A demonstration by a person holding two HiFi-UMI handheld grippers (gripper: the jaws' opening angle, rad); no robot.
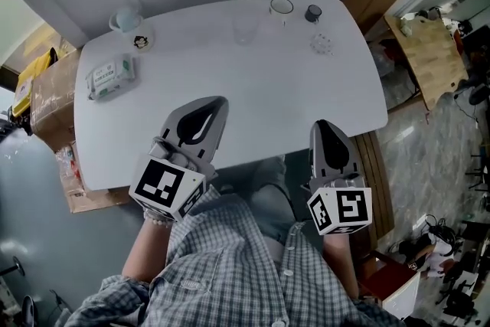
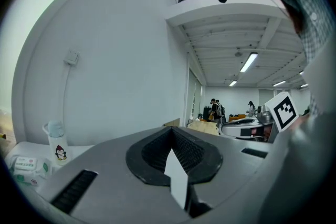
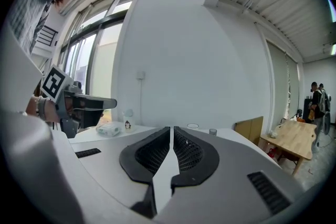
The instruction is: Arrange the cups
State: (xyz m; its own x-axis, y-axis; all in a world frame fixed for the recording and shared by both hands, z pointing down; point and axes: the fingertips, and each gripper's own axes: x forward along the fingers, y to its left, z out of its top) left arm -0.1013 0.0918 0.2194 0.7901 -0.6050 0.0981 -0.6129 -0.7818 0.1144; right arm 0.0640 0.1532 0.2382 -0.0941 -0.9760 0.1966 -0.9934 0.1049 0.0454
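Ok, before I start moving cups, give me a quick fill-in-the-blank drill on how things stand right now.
1. The left gripper and the right gripper both have their jaws ____, with nothing between them.
2. The penguin cup stands near the far ____ corner of the table, beside the wipes pack.
3. The small dark cup stands just to the ____ of the white-rimmed cup.

Missing words: shut; left; right

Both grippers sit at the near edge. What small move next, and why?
Probably open the right gripper and reach for the dark cup: its jaws are together on nothing, and that cup stands far off on its side.
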